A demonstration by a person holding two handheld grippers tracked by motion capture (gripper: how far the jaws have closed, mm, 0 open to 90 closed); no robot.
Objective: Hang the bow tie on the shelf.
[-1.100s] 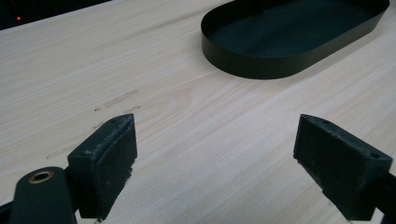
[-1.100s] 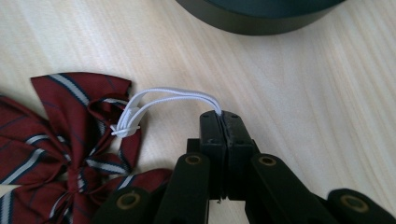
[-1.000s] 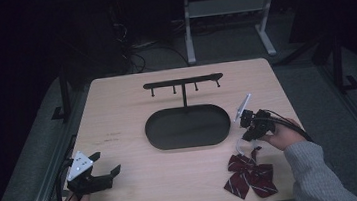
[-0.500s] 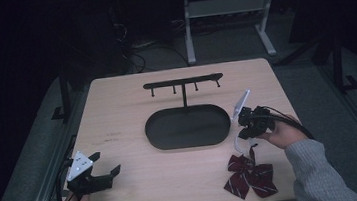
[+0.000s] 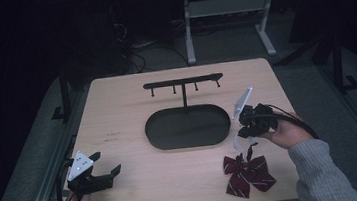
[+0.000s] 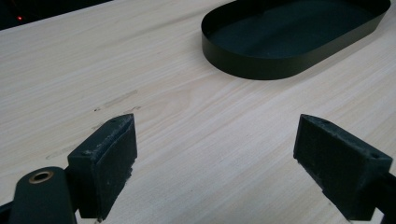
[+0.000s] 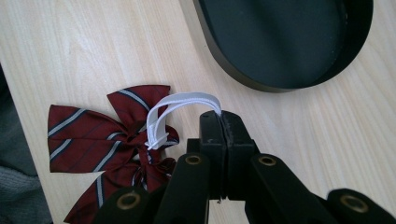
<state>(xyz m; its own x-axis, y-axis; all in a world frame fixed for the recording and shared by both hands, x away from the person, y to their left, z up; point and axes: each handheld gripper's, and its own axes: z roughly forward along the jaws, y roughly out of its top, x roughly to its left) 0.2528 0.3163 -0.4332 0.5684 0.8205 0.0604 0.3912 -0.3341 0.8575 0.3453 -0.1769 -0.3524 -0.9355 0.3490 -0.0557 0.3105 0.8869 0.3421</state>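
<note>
A dark red striped bow tie [image 5: 247, 172] [image 7: 105, 140] lies near the table's front right. Its white elastic strap [image 7: 180, 105] [image 5: 237, 142] loops up into my right gripper [image 5: 244, 133] [image 7: 221, 116], which is shut on the strap just above the bow. A black stand with a row of hooks [image 5: 183, 83] rises from an oval black tray [image 5: 188, 126] at the table's middle. My left gripper [image 5: 107, 164] [image 6: 217, 154] rests at the front left, open, with bare wood between its jaws.
The wooden table [image 5: 117, 107] has free surface left of the tray and in front of it. Behind the table stand a white-legged frame [image 5: 226, 20] and cables on a dark floor. A grey sleeve [image 5: 319, 171] enters at the bottom right.
My right gripper has risen a little with the white strap, pulling the loop taut above the bow tie. The left gripper has stayed in place.
</note>
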